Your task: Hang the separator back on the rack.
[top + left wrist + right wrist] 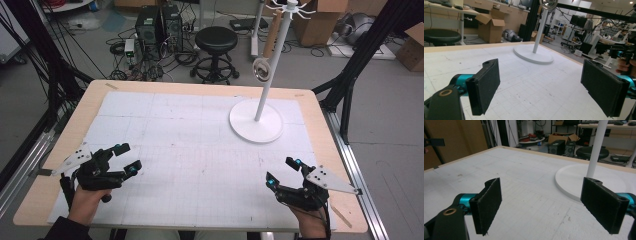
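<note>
- White gridded mat (pixel 190 135) covers the wooden table (pixel 90 100); we hold both grippers low over its near edge, well apart from each other.
- Left gripper (pixel 126 158): we see its jaws spread wide in the left gripper view, with nothing between the black pads (pixel 485 85) except bare mat.
- Right gripper (pixel 282 171): jaws likewise wide apart in the right gripper view, holding nothing.
- White stand (pixel 260 100) sits on its round base (pixel 256 125) at the far right of the mat, ahead of the right gripper and nearer to it than to the left.
- Small round ring-shaped object (pixel 261 67) hangs beside the stand's pole, about halfway up; we cannot tell exactly what it is.
- Neither gripper touches the stand.
</note>
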Tool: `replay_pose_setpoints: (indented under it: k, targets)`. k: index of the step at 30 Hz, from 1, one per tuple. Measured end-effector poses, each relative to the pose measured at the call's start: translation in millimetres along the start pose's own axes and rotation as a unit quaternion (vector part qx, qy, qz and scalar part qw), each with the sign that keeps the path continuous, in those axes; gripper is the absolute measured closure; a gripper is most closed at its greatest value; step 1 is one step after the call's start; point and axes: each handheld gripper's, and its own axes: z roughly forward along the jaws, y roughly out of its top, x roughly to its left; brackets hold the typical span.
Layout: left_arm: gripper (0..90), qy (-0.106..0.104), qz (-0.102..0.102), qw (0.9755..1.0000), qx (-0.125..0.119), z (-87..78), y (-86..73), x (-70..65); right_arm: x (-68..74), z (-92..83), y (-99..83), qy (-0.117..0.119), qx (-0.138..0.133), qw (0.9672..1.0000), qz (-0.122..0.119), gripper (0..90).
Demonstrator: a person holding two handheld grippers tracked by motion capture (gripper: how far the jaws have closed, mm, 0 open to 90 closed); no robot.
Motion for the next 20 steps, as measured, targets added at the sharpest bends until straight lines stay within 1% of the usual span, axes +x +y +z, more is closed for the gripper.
replay_pose_setpoints:
  k: [5,8,20]
  targets:
    - [16.2,0.001,-0.001,1.0000,-0.003,-0.3,0.1,0.3,-0.9,-0.1,-0.9,-0.002,0.004,1.0000,0.002,16.2]
    - [16.2,0.000,-0.002,1.0000,-0.003,-0.7,0.1,0.5,-1.3,-0.3,-0.6,-0.004,0.002,1.0000,-0.001,16.2]
    - [16.2,0.003,-0.004,1.0000,-0.005,-0.5,0.0,1.5,-3.5,-1.6,-1.1,-0.006,0.001,1.0000,0.005,16.2]
